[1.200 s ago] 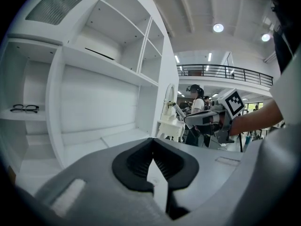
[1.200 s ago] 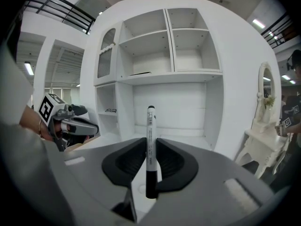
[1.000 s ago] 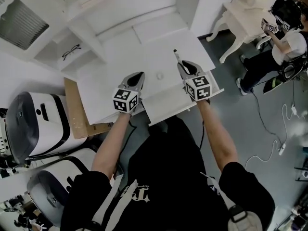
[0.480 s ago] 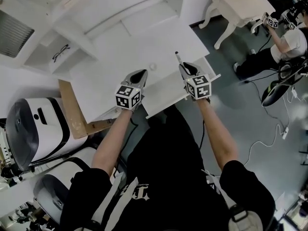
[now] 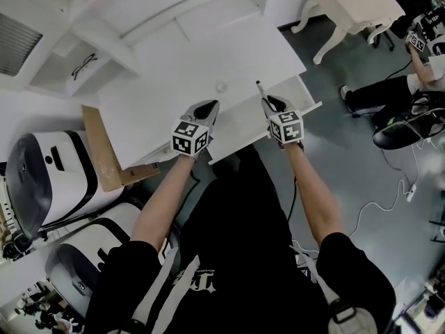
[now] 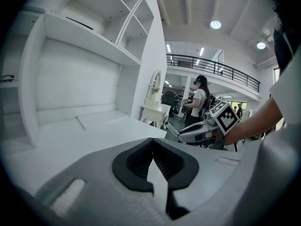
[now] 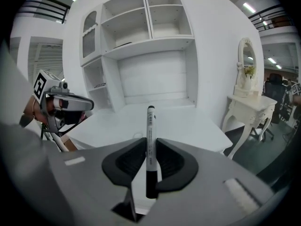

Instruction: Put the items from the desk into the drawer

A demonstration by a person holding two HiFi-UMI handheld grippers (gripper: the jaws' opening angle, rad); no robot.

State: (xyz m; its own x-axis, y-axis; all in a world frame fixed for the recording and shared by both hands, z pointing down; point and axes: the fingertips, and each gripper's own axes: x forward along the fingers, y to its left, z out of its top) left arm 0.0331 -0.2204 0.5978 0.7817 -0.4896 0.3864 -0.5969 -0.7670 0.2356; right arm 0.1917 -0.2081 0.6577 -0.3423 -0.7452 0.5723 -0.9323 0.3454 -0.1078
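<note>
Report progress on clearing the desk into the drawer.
Done: the drawer is pulled open, though nothing shows inside it. In hand: the right gripper is shut on a marker, held over the drawer's far edge and not yet released. The left gripper is shut and empty. Left: a small white round item lies on the desk.

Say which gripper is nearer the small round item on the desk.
Left. The left gripper sits just short of the round item; the right gripper, clamping a marker, is farther to its right.
</note>
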